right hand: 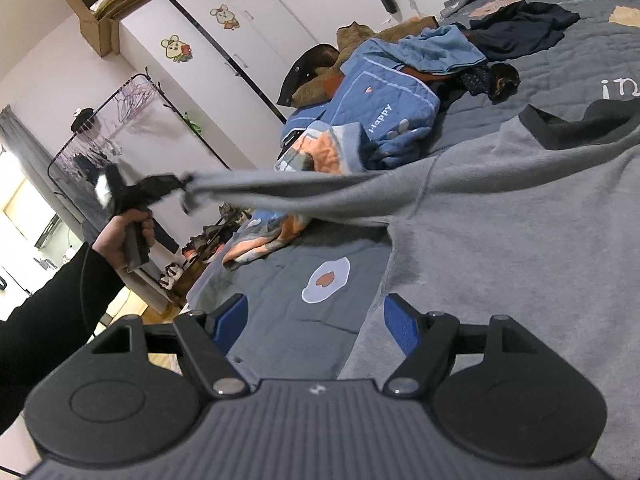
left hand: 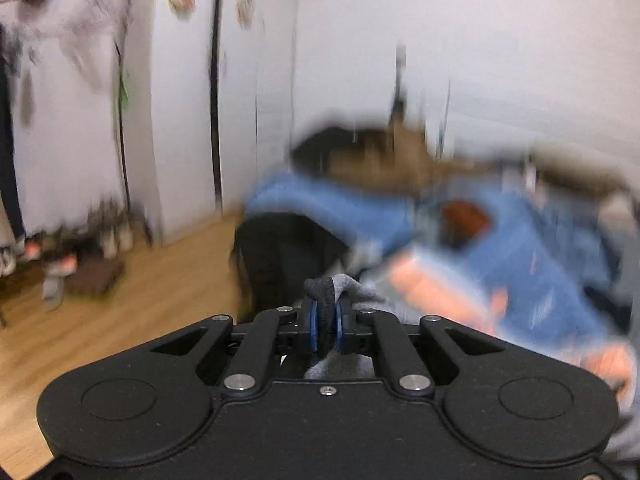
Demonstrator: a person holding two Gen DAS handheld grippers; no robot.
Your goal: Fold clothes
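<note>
While blur smears the bedding, left tongs (left hand: 327,330) pinch the grey sweatshirt's cuff (left hand: 325,300).

Both grippers are matte black, with round pivot discs, silver screws and blue pads on the jaws. The right gripper (right hand: 316,320) has a ribbed grey housing. The person's sleeve (right hand: 48,304) is black.

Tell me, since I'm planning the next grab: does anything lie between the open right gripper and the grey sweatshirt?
Nothing visible does. The right gripper hovers open over the grey sweatshirt hem edge; only bare bedspread shows between.
</note>
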